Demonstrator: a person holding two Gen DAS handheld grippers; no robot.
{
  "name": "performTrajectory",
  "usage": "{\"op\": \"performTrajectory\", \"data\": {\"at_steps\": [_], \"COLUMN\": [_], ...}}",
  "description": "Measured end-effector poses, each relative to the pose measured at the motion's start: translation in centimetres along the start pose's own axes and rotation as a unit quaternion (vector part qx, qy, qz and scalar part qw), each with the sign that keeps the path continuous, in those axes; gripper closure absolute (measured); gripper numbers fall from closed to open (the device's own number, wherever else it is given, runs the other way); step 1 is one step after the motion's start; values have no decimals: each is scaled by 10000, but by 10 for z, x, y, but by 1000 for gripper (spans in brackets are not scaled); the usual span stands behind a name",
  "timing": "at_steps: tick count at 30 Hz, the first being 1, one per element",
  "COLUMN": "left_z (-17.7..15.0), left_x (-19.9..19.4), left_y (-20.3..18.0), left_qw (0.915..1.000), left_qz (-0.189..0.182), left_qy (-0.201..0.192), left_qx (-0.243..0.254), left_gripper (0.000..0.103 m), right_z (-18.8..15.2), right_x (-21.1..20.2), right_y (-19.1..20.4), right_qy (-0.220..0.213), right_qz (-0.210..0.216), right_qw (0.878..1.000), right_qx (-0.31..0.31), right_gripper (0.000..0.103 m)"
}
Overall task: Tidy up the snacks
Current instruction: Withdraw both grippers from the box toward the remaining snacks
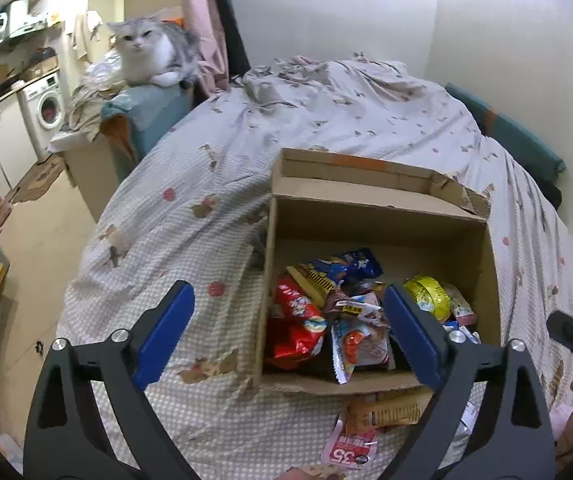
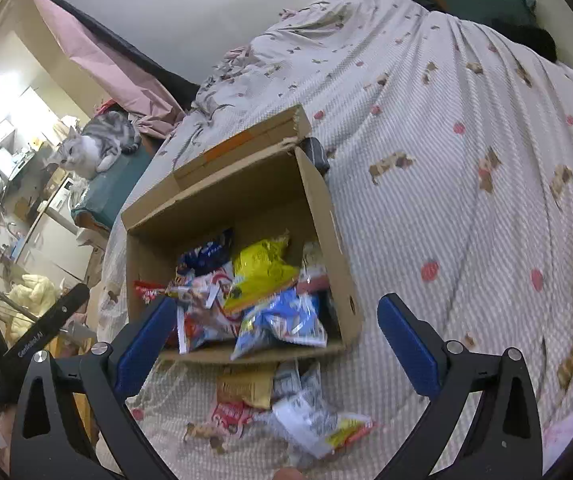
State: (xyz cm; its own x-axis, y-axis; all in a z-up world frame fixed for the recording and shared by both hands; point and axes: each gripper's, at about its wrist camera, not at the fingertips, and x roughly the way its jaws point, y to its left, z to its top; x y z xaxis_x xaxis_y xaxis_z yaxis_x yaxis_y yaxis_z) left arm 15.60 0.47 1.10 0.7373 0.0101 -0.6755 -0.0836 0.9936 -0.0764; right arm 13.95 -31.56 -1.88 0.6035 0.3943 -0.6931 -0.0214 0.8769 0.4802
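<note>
We hold both the left hand-held gripper [image 1: 288, 312] and right hand-held gripper [image 2: 276, 328] wide apart and empty over the snack-filled brown cardboard box [image 1: 370, 216] on the patterned bed [image 1: 190, 184], loose packets [image 2: 310, 416], perhaps four, lying before it, a grey-and-white cat [image 1: 146, 50] watching.

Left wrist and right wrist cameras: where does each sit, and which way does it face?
Left wrist: on the left gripper, open above the bed, facing the cardboard box and cat; own blue fingers show.
Right wrist: on the right gripper, open, tilted over the box's right side; the left gripper's black body shows at left.
Shared: box, yellow snack bag, loose packets, cat.
</note>
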Motion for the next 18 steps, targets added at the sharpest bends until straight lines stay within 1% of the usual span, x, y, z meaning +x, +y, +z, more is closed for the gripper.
{"op": "performTrajectory", "data": {"at_steps": [4, 8, 11, 14, 18], "left_z": [-6, -17, -27, -35, -46], "left_x": [-5, -8, -10, -13, -19], "left_y": [10, 16, 18, 17, 8], "left_qw": [9999, 9993, 9987, 9982, 9972], "left_qz": [51, 121, 96, 79, -13], "left_qy": [111, 304, 478, 587, 719], "left_qx": [-110, -174, -161, -86, 208], "left_gripper": [9, 9, 9, 9, 9], "right_z": [-10, -20, -26, -30, -36], "right_x": [-13, -18, -21, -21, -18], "right_y": [-5, -9, -12, -13, -15], "right_qy": [-22, 56, 106, 171, 323], "right_qz": [-22, -72, -92, -137, -131], "right_qw": [10000, 9998, 9997, 9996, 9991], "right_qx": [67, 163, 202, 199, 237], "right_gripper": [0, 0, 0, 0, 0]}}
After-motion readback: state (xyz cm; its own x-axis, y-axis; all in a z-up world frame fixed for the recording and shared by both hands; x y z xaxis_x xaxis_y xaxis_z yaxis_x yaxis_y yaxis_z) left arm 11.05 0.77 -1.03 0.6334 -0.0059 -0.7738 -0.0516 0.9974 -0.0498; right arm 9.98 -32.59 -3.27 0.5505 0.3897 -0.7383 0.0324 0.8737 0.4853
